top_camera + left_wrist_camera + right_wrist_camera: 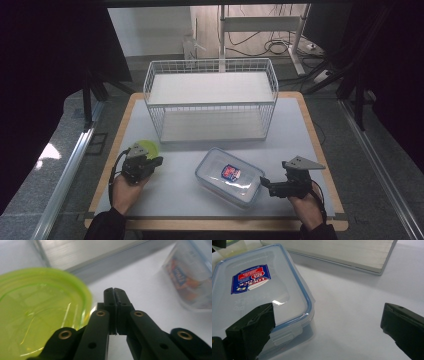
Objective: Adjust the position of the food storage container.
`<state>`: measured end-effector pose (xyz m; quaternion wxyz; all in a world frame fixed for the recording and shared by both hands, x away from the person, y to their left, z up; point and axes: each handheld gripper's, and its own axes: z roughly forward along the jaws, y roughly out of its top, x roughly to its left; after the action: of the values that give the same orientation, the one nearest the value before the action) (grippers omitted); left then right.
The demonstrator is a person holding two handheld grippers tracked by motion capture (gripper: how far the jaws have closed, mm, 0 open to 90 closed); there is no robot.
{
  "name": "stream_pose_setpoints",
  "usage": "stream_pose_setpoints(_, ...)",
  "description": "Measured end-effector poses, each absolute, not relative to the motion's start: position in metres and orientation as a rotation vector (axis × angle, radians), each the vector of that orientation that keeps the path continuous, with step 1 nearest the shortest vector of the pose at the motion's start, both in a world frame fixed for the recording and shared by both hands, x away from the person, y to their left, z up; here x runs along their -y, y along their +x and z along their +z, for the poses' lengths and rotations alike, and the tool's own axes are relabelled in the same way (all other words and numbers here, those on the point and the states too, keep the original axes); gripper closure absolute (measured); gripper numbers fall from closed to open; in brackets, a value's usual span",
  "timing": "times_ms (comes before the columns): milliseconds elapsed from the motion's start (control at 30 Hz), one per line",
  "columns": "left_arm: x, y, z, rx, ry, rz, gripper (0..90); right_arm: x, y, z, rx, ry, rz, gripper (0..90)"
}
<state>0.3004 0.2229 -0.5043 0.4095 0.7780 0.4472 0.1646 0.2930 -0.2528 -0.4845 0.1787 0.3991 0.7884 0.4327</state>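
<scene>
A clear plastic box (230,176) with a blue-rimmed lid and a red and blue label lies on the white mat in front of the person. My right gripper (264,183) is at the box's right end and stands open. In the right gripper view its left jaw overlaps the box's (257,290) near corner, and bare mat lies in the right gripper's (328,312) gap. A translucent green round dish (146,147) sits at the left. My left gripper (158,161) is beside it, shut with nothing between the jaws. The left gripper view has the dish (37,312) just left of that gripper's (115,291) closed tips.
A white wire basket rack (210,100) with two shelves stands at the back middle of the table (320,150). Its lower board (342,252) lies beyond the box in the right gripper view. The clear box (190,277) sits at the right edge of the left gripper view.
</scene>
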Motion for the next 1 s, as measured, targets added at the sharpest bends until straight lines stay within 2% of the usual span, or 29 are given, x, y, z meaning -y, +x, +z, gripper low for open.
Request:
stream_pose_setpoints(200, -0.205, 0.295, -0.502, -1.057, 1.961, 0.445, 66.9, 0.250, 0.292, -0.483, -2.239, 1.151, 1.151, 0.0)
stream_pose_setpoints(367, -0.194, 0.294, -0.504, -1.020, 1.975, 0.444, 57.4, 0.254, 0.289, -0.482, -2.294, 1.163, 1.176, 0.0)
stream_pose_setpoints(400, -0.190, 0.296, -0.505, -0.999, 1.989, 0.433, 56.7, 0.256, 0.287, -0.481, -2.332, 1.164, 1.209, 4.4)
stream_pose_setpoints(533, -0.178, 0.301, -0.507, -0.955, 2.019, 0.404, 61.1, 0.259, 0.280, -0.474, -2.361, 1.190, 1.220, 41.9)
stream_pose_setpoints(733, -0.164, 0.313, -0.510, -0.912, 2.036, 0.336, 79.3, 0.260, 0.268, -0.471, -2.406, 1.218, 1.189, 85.2)
stream_pose_setpoints(800, -0.159, 0.319, -0.511, -0.901, 2.030, 0.302, 83.3, 0.258, 0.265, -0.473, -2.436, 1.216, 1.171, 90.0)
stream_pose_setpoints(1000, -0.139, 0.332, -0.518, -0.885, 2.040, 0.248, 85.5, 0.244, 0.261, -0.487, -2.542, 1.211, 1.087, 90.0)
